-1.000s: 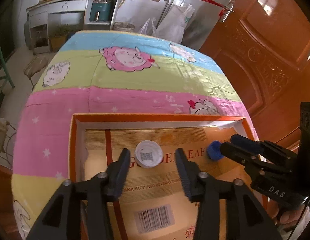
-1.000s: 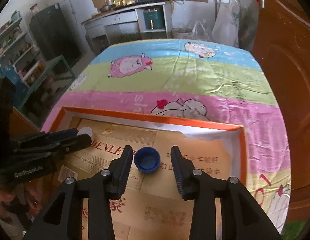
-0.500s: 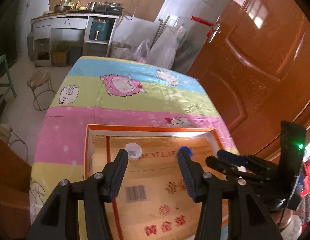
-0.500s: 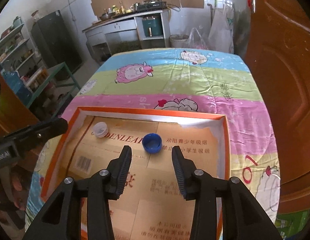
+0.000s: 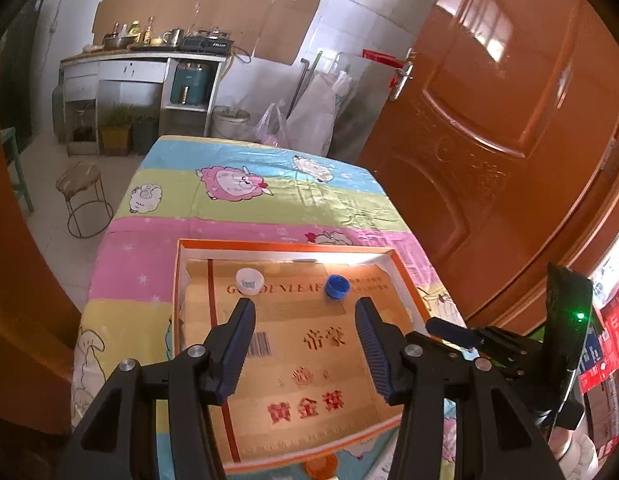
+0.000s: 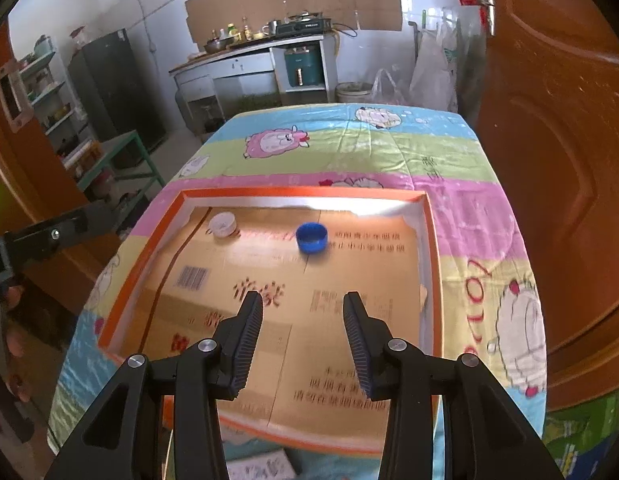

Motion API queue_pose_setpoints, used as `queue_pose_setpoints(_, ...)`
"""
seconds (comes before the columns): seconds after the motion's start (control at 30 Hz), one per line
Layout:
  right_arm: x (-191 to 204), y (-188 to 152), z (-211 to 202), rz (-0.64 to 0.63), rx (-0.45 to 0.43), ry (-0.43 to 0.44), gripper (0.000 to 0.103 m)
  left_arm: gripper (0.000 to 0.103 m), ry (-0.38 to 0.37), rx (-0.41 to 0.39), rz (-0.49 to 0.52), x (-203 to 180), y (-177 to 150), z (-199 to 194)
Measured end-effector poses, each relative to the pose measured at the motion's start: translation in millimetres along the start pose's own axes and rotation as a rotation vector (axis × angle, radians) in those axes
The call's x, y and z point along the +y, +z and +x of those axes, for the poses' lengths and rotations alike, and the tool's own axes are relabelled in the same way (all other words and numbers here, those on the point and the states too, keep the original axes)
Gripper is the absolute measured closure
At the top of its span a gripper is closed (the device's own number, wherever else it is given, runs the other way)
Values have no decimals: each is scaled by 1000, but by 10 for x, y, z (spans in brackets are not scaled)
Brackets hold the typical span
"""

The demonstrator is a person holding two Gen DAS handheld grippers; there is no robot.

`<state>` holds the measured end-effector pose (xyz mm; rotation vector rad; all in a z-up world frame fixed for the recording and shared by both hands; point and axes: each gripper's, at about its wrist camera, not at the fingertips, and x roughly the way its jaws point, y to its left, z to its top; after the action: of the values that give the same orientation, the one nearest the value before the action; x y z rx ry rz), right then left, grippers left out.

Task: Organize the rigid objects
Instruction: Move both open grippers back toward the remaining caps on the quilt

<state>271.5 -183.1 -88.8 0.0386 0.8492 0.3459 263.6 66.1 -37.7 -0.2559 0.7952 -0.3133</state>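
Holding nearest: my left gripper (image 5: 305, 344) and right gripper (image 6: 303, 332), both jaws apart, empty. Beyond, orange tray (image 6: 427, 248): white cap (image 6: 223, 225) and blue cap (image 6: 311, 237) placed, well apart. Sorting looks done; nothing else to collect shows.

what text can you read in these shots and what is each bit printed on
"G...DENLEAF", partly hidden by the white cap: cardboard liner of the orange tray.
"黄金葉", red: same liner, near end.
Barcode digits and small Chinese lines beside the blue cap: too blurred.
Code label on the white cap: unreadable.
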Motion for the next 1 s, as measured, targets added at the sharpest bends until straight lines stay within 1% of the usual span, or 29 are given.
queue_pose_setpoints(0.07,18,-84,-67,6,-5,5,60,51,-7,-1,5,-37,-62,-53)
queue_pose_setpoints(0.27,113,-302,-271,9,-21,14,60,51,10,1,16,-103,-310,-219)
queue_pose_setpoints(0.43,211,-454,-439,6,-45,24,60,51,23,-25,19,-141,-502,-409)
queue_pose_setpoints(0.57,320,-597,-579,-19,-67,16,60,51,16,-39,33,-175,-692,-541)
queue_pose_setpoints(0.73,445,-858,-778,-33,-118,16,60,51,14,-67,65,-219,-1014,-729)
queue_pose_setpoints(0.87,485,-1071,-859,-16,-130,16,59,51,20,-70,89,-261,-1241,-831)
queue_pose_setpoints(1.0,549,-1260,-921,8,-132,20,59,51,-6,-74,137,-354,-1487,-915)
